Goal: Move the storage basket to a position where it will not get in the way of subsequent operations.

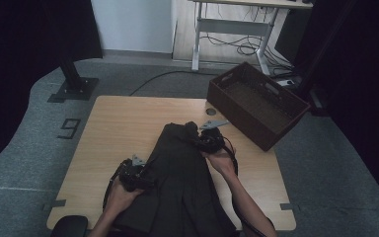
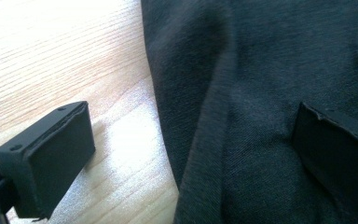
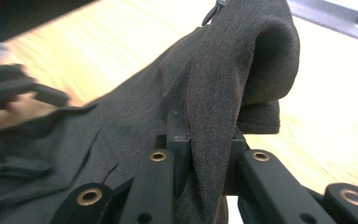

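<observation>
Brown crate [image 1: 259,104] at the table's [image 1: 123,128] far right corner, nothing visible inside. Dark garment [image 1: 182,182] lies mid-table, hanging over the near edge. Right gripper [image 1: 195,132] is pinched tight on a lifted fold at the garment's far end; the right gripper view shows a zipper pull [image 3: 213,11]. Left gripper [image 1: 145,178] has jaws spread wide, straddling the garment's left edge, not gripping.

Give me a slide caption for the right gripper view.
Right claw pinching a fold of the dark garment above the wooden table.
</observation>
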A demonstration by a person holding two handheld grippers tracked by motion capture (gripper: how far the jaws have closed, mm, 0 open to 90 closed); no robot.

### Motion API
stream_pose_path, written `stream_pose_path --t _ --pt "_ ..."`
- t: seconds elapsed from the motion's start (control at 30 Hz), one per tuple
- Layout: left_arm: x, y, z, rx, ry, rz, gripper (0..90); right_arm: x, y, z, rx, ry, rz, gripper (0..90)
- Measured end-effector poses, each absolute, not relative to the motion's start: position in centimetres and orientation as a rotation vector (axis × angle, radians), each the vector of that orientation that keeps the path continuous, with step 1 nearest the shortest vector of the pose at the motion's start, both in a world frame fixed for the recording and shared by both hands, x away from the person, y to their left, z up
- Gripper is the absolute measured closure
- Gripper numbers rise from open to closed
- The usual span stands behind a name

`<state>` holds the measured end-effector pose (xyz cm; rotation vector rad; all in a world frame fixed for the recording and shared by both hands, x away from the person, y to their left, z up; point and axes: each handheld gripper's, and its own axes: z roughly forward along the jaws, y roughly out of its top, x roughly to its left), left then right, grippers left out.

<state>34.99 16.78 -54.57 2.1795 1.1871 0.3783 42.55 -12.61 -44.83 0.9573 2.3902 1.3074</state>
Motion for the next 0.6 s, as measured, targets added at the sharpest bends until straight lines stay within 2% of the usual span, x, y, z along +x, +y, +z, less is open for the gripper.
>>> stream_pose_path --t 0.3,0.6 --pt "35.0 16.8 -54.6 2.177 1.188 0.381 0.0 38.3 -13.5 -42.7 0.8 2.405 1.417 79.7" --pt "35.0 16.8 -54.6 2.175 1.192 0.38 0.0 34.1 -14.4 -43.3 0.732 2.452 1.47 79.7"
